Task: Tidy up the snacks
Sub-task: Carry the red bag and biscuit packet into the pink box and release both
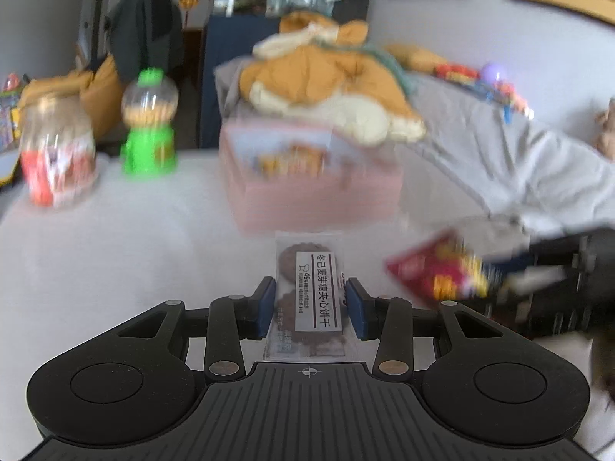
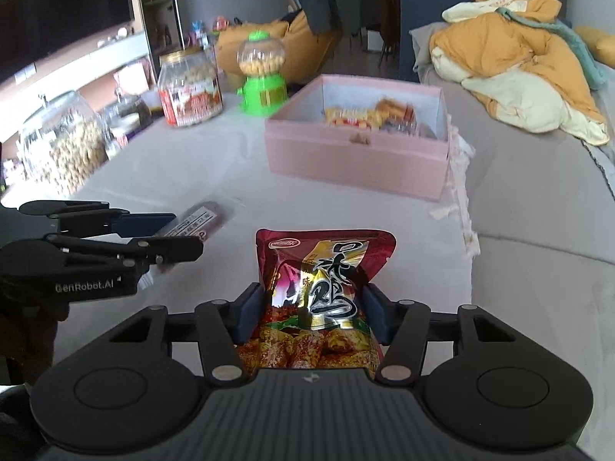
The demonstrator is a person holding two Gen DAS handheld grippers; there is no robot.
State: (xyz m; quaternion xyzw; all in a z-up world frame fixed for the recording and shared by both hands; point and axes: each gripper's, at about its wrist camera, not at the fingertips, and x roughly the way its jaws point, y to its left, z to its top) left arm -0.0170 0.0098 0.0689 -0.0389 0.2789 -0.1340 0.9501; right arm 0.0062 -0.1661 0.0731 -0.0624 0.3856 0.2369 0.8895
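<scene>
Right wrist view shows the right tool (image 2: 307,317) closed on a red snack bag (image 2: 321,299), held above the table (image 2: 161,161) and aimed at the open pink box (image 2: 357,161), which already has some snacks inside. The left tool (image 1: 310,307) is clamped on a clear biscuit packet (image 1: 309,292), also lifted and pointing to the same box, which is blurred in the left view. I think the step in hand is to carry both packs to the box. To do it well, one tool should go first, so the two do not meet over the box. Each pack should come low over the near wall and be let go only when it is inside. Both tools are about level, side by side, the left one slightly ahead.
</scene>
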